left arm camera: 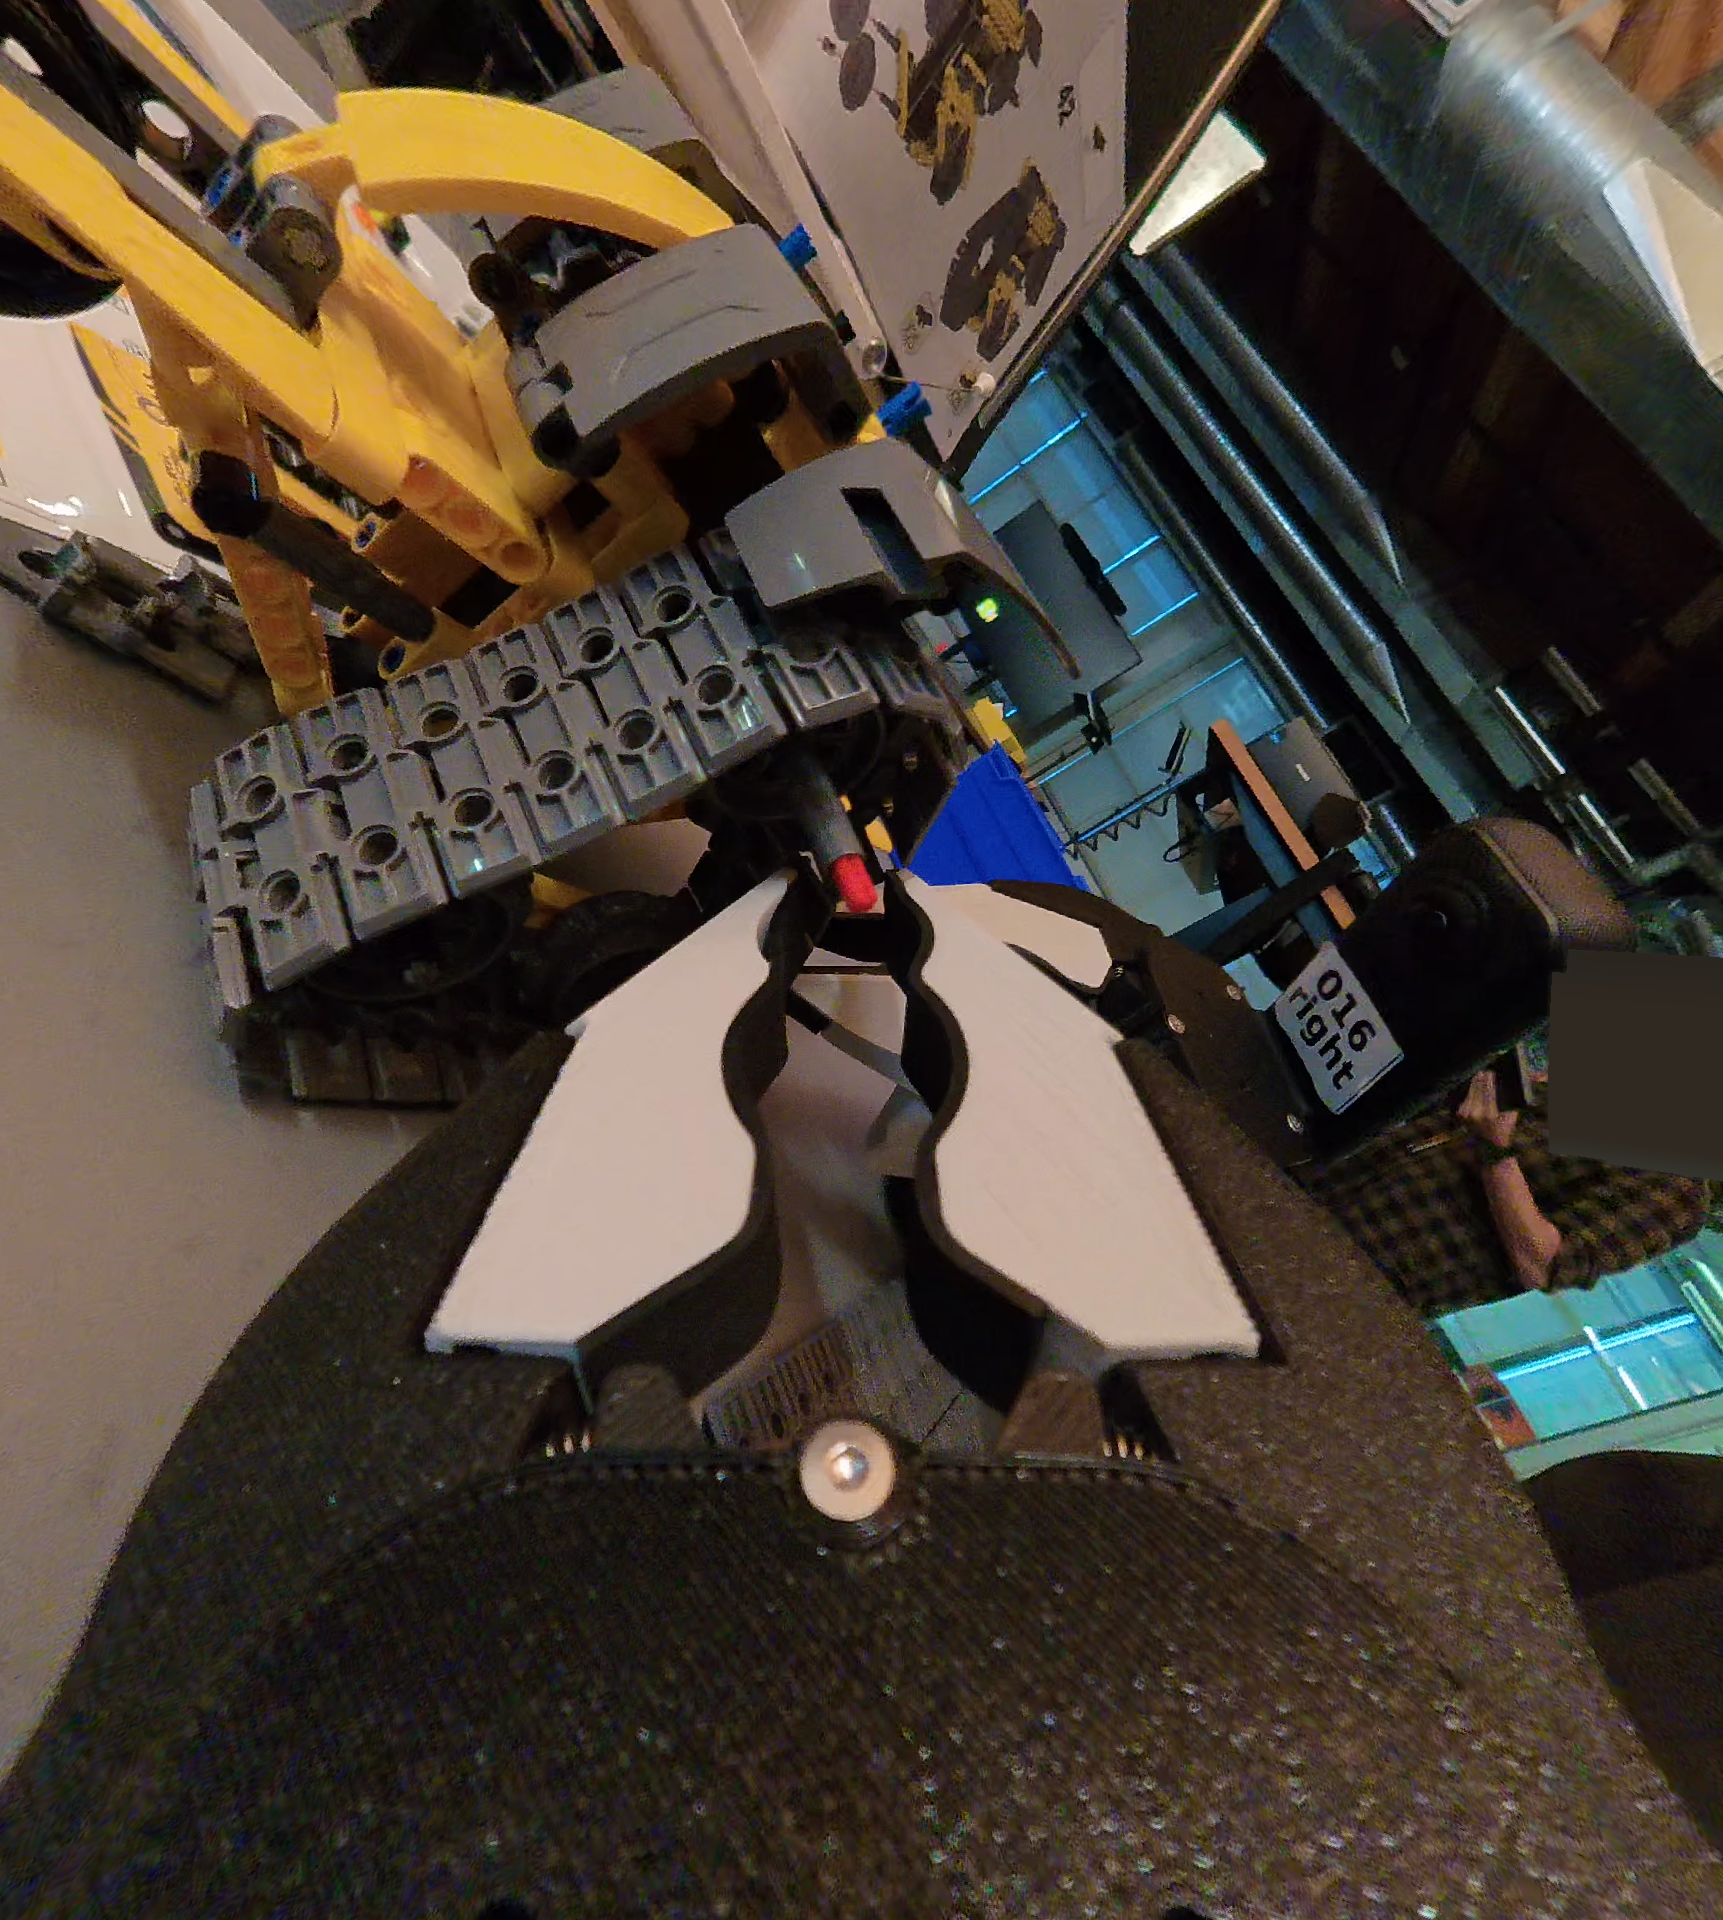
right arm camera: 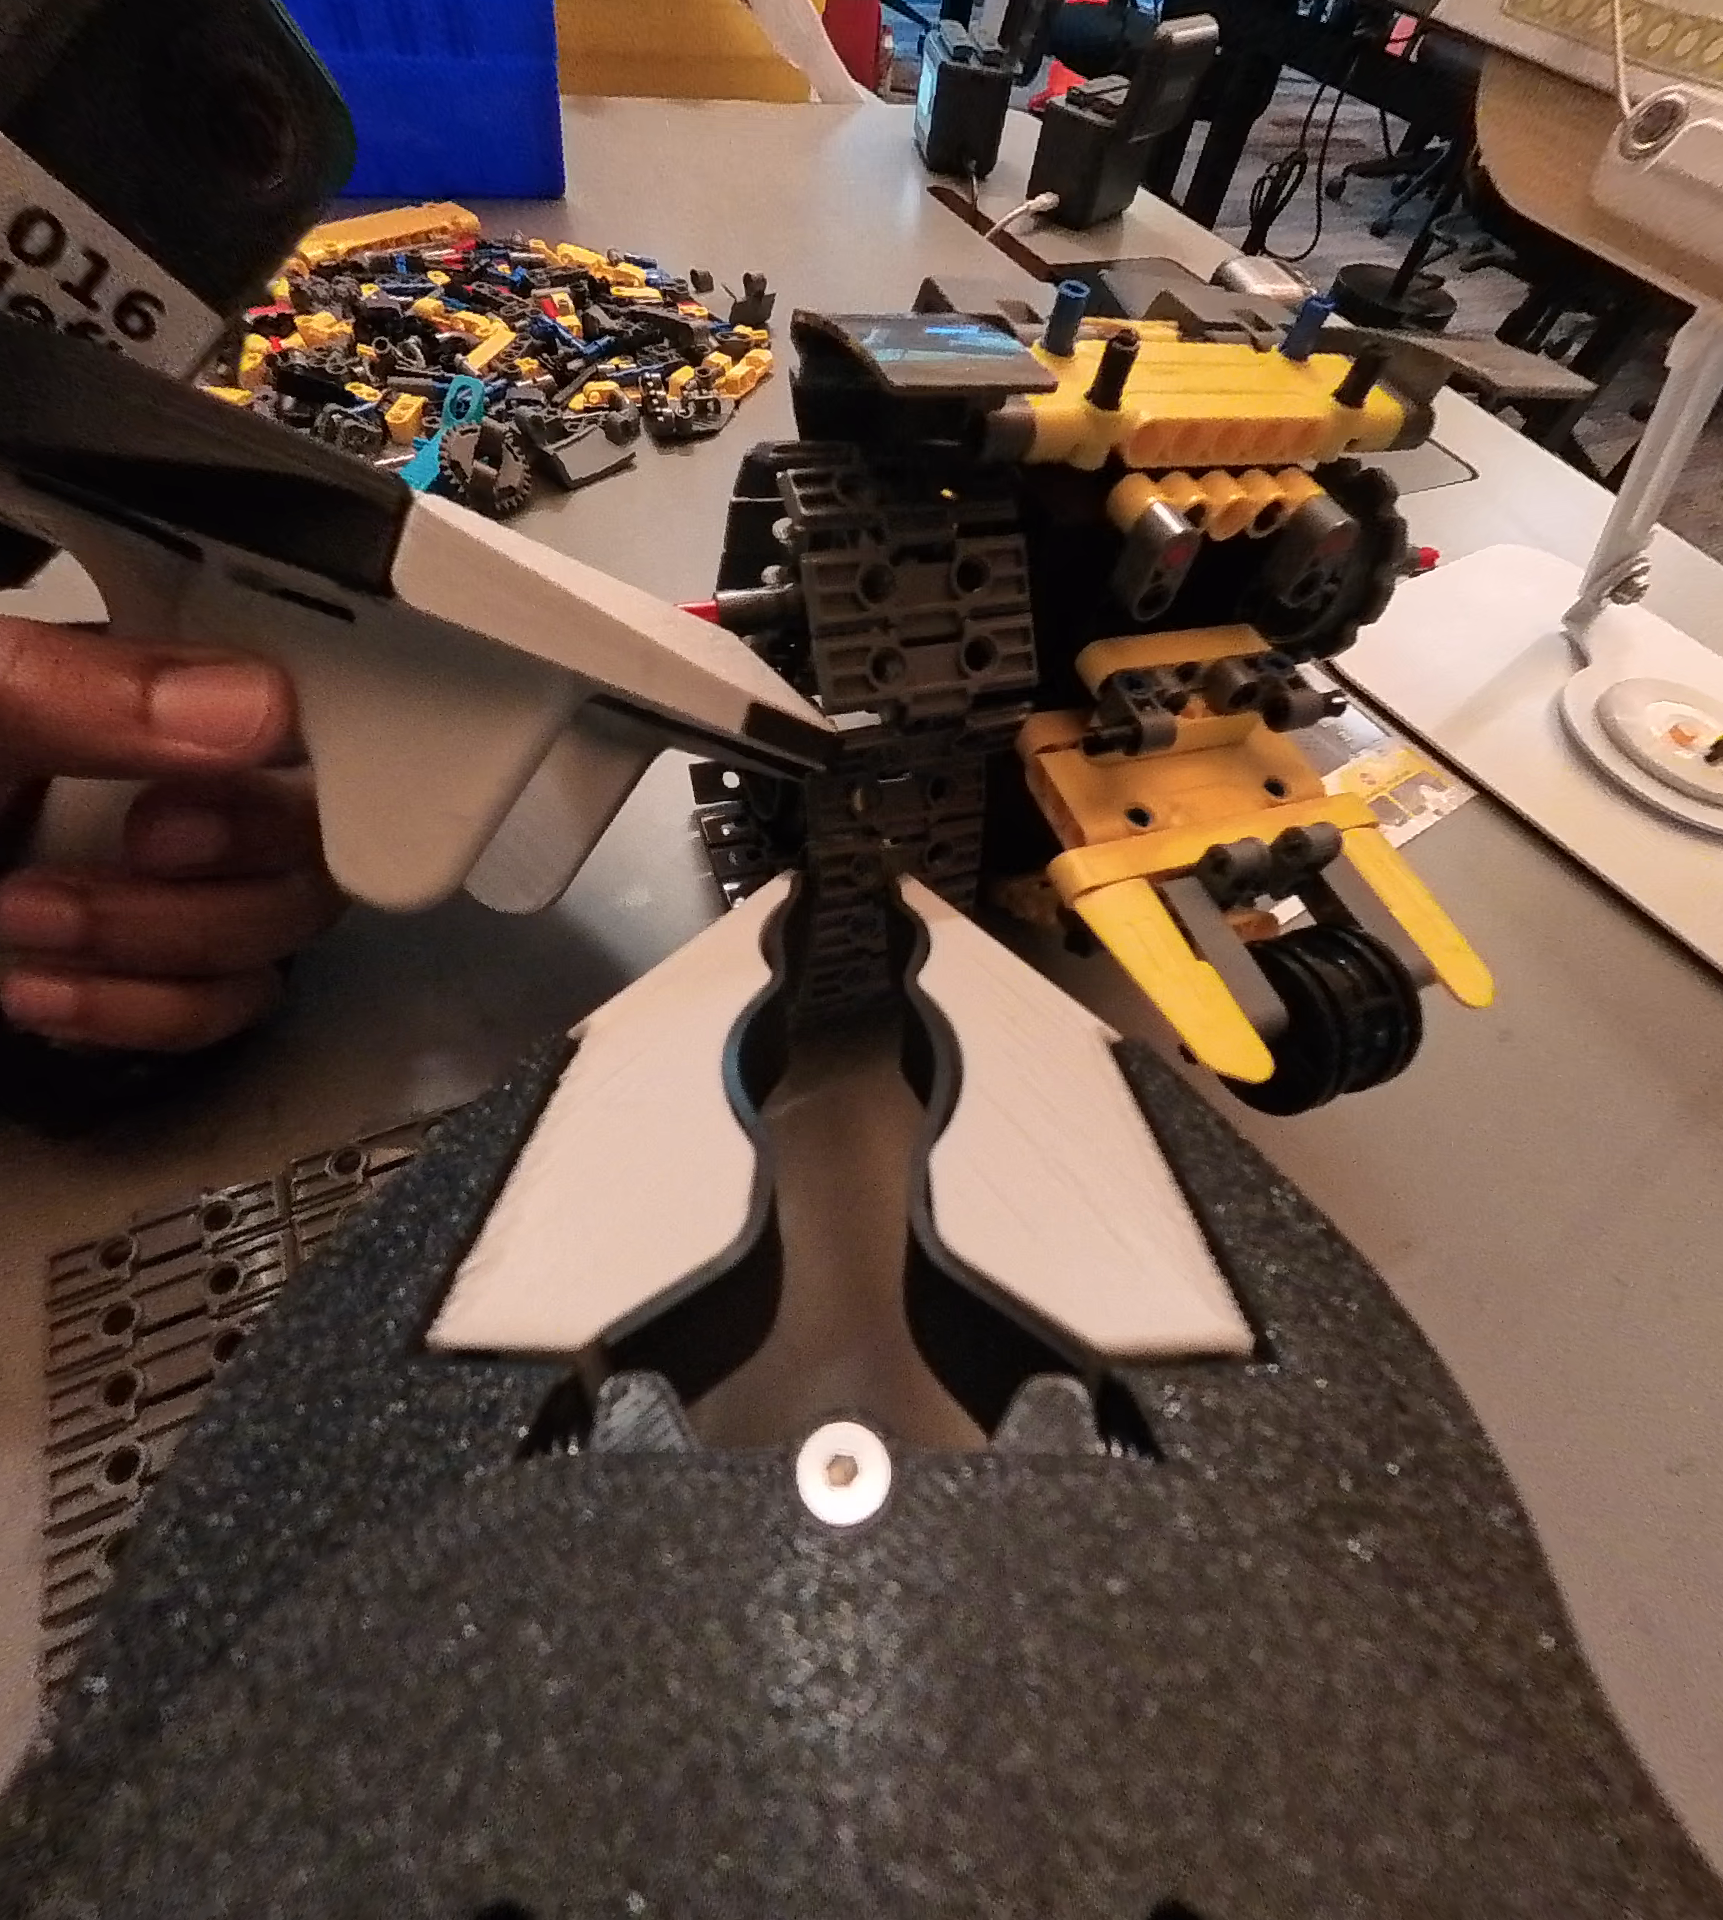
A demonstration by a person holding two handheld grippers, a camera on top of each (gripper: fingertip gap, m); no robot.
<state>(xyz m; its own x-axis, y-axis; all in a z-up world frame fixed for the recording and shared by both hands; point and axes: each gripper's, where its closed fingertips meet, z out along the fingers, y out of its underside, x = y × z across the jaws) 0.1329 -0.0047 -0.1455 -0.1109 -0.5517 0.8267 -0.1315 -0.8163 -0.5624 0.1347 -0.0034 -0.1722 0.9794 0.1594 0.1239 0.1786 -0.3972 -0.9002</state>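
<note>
Right gripper (right arm camera: 844,914) fingers clamped on grey tread belt (right arm camera: 914,623), steadying yellow tracked model (right arm camera: 1200,582) on surface (right arm camera: 1459,1195); left gripper (left arm camera: 841,899) fingers pinching red-tipped axle (left arm camera: 849,878) beneath track, loose bricks (right arm camera: 504,343) behind

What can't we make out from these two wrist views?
- Left wrist view: left tongs tips sit at the red pin; grip unclear, the grey track shades it.
- Right wrist view: right tongs flank the track; contact unclear.
- Loose parts pile: pieces too small.
- Spare track strip: cut off by tongs body.
</note>
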